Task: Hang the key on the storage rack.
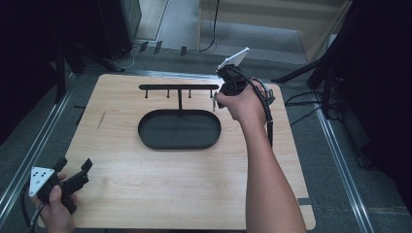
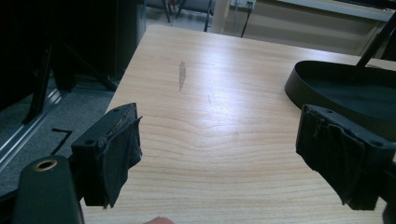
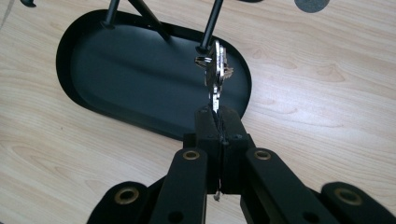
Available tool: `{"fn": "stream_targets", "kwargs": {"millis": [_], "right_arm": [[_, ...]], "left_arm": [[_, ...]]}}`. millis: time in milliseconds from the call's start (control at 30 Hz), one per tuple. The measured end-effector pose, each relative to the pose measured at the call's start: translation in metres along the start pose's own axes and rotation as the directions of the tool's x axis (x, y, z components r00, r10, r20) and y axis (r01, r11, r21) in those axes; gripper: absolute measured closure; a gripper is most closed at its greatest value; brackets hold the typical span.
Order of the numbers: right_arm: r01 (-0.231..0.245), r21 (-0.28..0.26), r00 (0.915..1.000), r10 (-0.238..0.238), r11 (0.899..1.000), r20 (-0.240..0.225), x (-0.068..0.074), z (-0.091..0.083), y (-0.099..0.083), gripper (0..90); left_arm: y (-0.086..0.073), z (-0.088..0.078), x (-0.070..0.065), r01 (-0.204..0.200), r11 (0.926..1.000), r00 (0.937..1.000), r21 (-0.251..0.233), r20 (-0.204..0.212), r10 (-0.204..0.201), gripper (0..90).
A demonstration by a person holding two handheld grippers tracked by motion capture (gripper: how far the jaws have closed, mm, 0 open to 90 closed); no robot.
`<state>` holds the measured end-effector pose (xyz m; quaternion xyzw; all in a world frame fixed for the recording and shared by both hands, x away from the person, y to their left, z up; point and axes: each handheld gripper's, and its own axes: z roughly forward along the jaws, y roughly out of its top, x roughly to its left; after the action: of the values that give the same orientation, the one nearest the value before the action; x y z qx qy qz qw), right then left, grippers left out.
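Silver keys (image 3: 215, 70) pinched in the right claw (image 3: 217, 122), held over the black oval tray (image 3: 93, 93).
Its jaws are clenched on the key blade, the key ring touching a peg of the black hook rack (image 1: 178, 88) rising from the tray's far side. Left claw (image 2: 219, 154) sits released, jaws wide apart, low over the near-left corner of the wooden surface (image 1: 160, 189), well apart from the tray; a grey scuff mark (image 2: 182, 74) lies ahead of it.
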<state>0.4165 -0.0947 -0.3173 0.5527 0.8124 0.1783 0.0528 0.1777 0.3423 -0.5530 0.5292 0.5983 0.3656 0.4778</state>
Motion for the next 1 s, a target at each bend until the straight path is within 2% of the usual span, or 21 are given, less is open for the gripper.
{"fn": "stream_targets", "kwargs": {"millis": [400, 767, 800, 867, 1000], "right_arm": [[-0.007, 0.005, 0.9996, 0.007, 1.0, 0.028, 0.004, 0.007, 0.008, 89.1], [-0.015, -0.025, 0.9988, 0.016, 1.0, 0.047, 0.001, 0.01, 0.011, 88.7], [-0.008, -0.036, 0.9985, 0.01, 0.999, 0.054, 0.001, 0.01, 0.011, 88.0], [-0.002, -0.055, 0.9982, 0.005, 0.998, 0.059, 0.0, 0.009, 0.011, 79.0], [0.006, -0.037, 0.9972, -0.003, 0.999, 0.075, -0.003, 0.01, 0.008, 76.3]], "left_arm": [[0.0, 0.0, 0.0, 0.002, 1.0, 1.0, -0.001, 0.002, -0.002, 14.2], [0.0, 0.0, 0.0, 0.002, 1.0, 1.0, 0.0, 0.003, -0.002, 14.2], [0.0, 0.0, 0.0, 0.002, 1.0, 1.0, 0.0, 0.002, -0.002, 14.2], [0.0, 0.0, 0.0, 0.003, 1.0, 1.0, 0.0, 0.002, -0.003, 14.2], [0.0, 0.0, 0.0, 0.002, 1.0, 1.0, 0.0, 0.002, -0.002, 14.2]]}}
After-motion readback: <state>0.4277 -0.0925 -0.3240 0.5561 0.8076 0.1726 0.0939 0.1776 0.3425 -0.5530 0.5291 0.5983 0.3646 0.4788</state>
